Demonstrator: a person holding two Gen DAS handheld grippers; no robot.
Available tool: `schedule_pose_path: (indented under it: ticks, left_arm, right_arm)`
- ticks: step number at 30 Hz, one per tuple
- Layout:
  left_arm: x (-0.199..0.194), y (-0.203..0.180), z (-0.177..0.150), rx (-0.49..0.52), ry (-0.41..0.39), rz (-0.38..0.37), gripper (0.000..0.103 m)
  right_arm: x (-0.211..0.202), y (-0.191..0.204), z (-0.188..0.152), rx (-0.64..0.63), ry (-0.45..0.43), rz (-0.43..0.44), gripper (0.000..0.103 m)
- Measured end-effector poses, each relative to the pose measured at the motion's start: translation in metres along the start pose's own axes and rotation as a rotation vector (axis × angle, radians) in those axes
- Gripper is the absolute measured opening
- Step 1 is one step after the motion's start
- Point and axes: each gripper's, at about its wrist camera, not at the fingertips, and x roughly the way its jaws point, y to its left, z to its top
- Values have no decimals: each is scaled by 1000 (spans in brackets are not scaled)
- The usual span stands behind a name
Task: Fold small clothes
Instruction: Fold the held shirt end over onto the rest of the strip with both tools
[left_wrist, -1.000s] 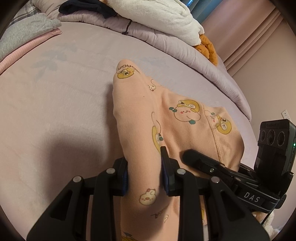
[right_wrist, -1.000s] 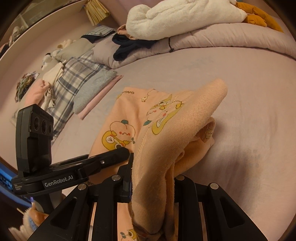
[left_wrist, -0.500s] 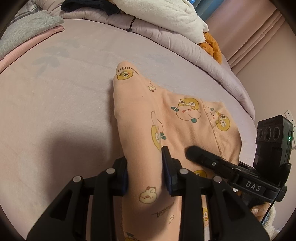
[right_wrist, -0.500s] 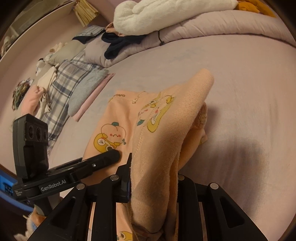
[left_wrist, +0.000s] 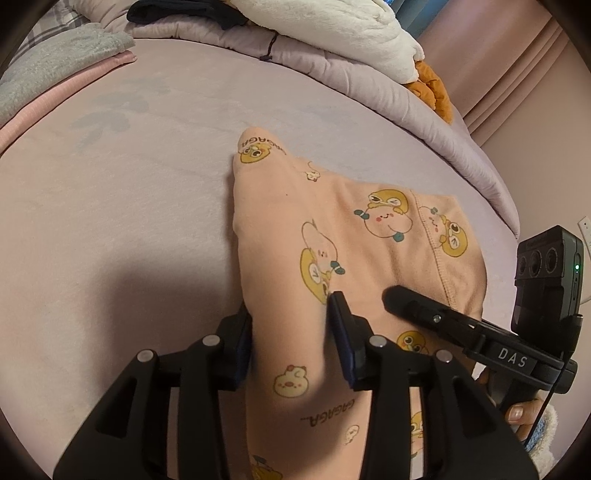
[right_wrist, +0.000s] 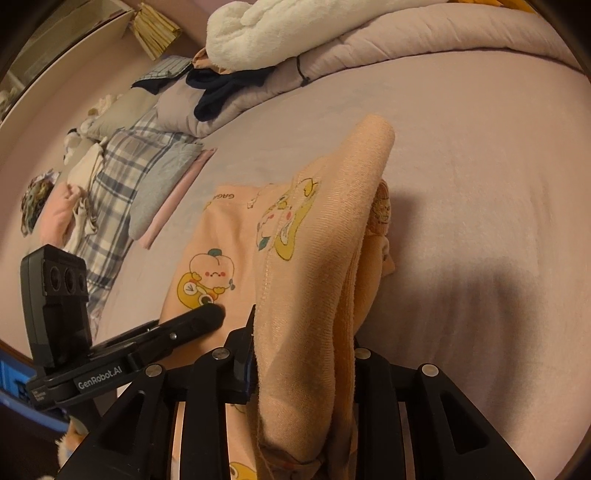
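We see a peach-coloured child's garment (left_wrist: 332, 229), printed with cartoon ducks and peaches, lying partly folded near the middle of a pale pink bed sheet (left_wrist: 110, 221). From the left wrist camera, the left gripper (left_wrist: 290, 317) straddles a raised fold of the garment; its jaws have just been opening, and the fabric sits between them, with the right pad looking parted from the cloth while the left pad is hidden behind the fold. From the right wrist camera, the right gripper (right_wrist: 303, 332) has its jaws narrow and clamped on a thick bunched fold of the same garment (right_wrist: 325, 258), which rises up in a rounded hump above the flat part. The other gripper's black body appears at the edge of each view, resting close to the cloth. A hand (left_wrist: 524, 413) shows at the lower right of the left view. Behind, a lilac duvet (right_wrist: 406, 40) carries a white fluffy blanket (right_wrist: 280, 29), and folded clothes (right_wrist: 140, 173) lie at the far left.
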Motion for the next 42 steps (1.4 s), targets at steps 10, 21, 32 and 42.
schedule_pose_path:
  ticks: [10, 21, 32, 42]
  left_arm:
    - [-8, 3, -4, 15, -17, 62, 47]
    - [-16, 2, -12, 39, -27, 114, 48]
    - [-22, 1, -20, 39, -29, 137, 51]
    - [-28, 1, -28, 41, -29, 153, 51]
  right_arm:
    - [-5, -2, -1, 21, -14, -18, 31]
    - [-9, -3, -3, 29, -27, -45, 32]
    - [-17, -5, -8, 37, -33, -67, 32]
    - [-19, -4, -12, 30, -24, -81, 33]
